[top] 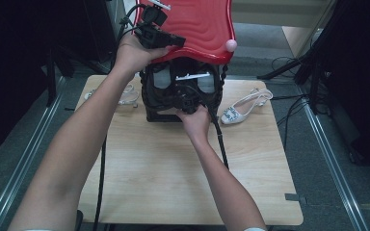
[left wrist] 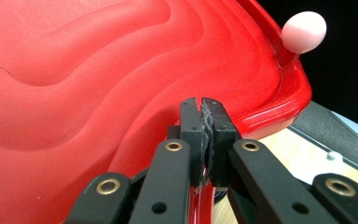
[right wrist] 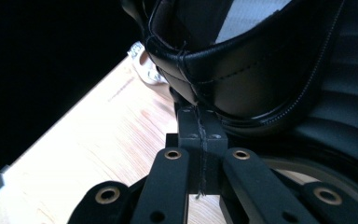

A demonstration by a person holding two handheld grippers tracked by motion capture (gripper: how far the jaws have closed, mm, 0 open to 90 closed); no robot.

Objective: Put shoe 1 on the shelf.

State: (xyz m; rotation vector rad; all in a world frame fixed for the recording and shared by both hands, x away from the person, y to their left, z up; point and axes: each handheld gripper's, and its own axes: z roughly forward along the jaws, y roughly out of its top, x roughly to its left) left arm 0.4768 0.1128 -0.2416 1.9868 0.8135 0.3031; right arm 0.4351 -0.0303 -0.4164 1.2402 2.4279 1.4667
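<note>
**Red lid held up at the left, black shoe gripped at the right**

Red lid (top: pixel 200 29) stands raised above the far edge of the table (top: pixel 173 183), a pink knob (top: pixel 231 45) at its right corner. The left gripper (top: pixel 171 41) meets it at the near left rim; in the left gripper view its jaws sit pressed together on the lid's edge (left wrist: pixel 74 93), the red rim pinched between the pads. Left of the black box (top: pixel 161 115), a pale sandal (top: pixel 125 98) lies on the wood. Under the lid, the box holds a black shoe (top: pixel 183 89). The right gripper (top: pixel 189 107) reaches in from the near side; in the right gripper view its jaws are drawn tight on the shoe's stitched edge (right wrist: pixel 242 79). Farther right, a white heeled shoe (top: pixel 245 107) rests on the table, apart from the box.
</note>
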